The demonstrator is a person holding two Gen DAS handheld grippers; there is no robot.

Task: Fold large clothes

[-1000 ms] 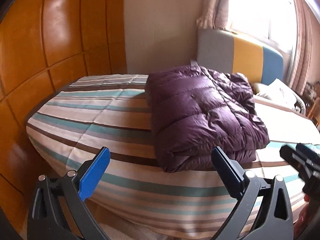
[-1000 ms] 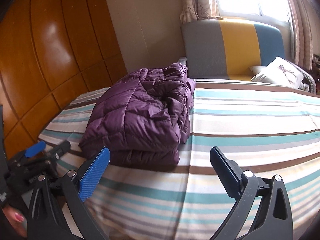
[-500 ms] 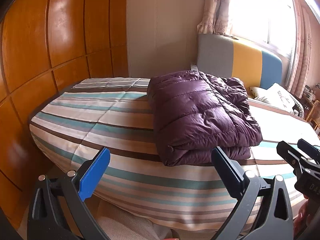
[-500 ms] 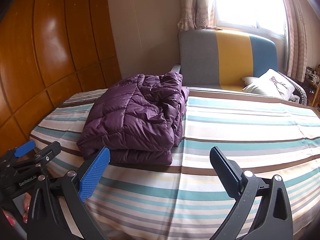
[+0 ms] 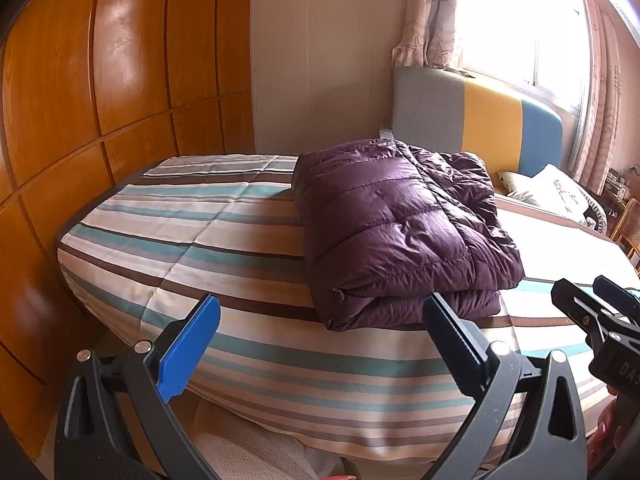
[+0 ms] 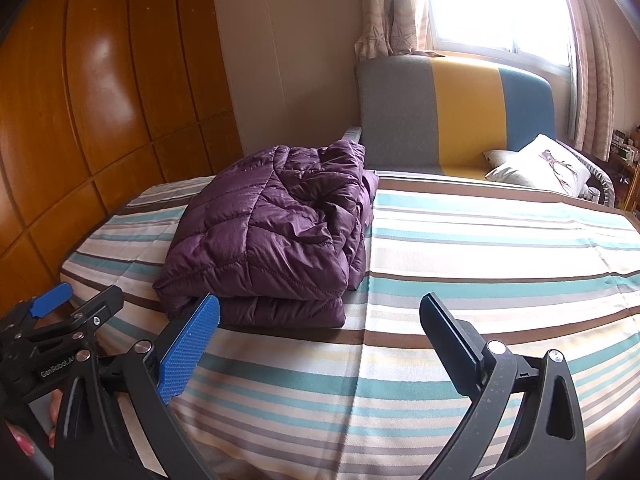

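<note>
Jacket (image 5: 400,232) folded near bed (image 5: 200,240) front edge, ahead of my spread, empty left gripper (image 5: 320,320); right gripper (image 6: 320,320) likewise, farther right.

- The left gripper (image 5: 320,330) is held level, its two fingers spread wide with nothing between them.
- Its left finger carries a blue pad (image 5: 188,354); its right finger (image 5: 452,344) is black.
- The right gripper (image 6: 320,330) is likewise spread wide and holds nothing.
- In the right wrist view the left gripper shows at the lower left edge, just beside the right one.
- Pink-nailed fingertips (image 6: 22,446) grip the left gripper's handle.
</note>
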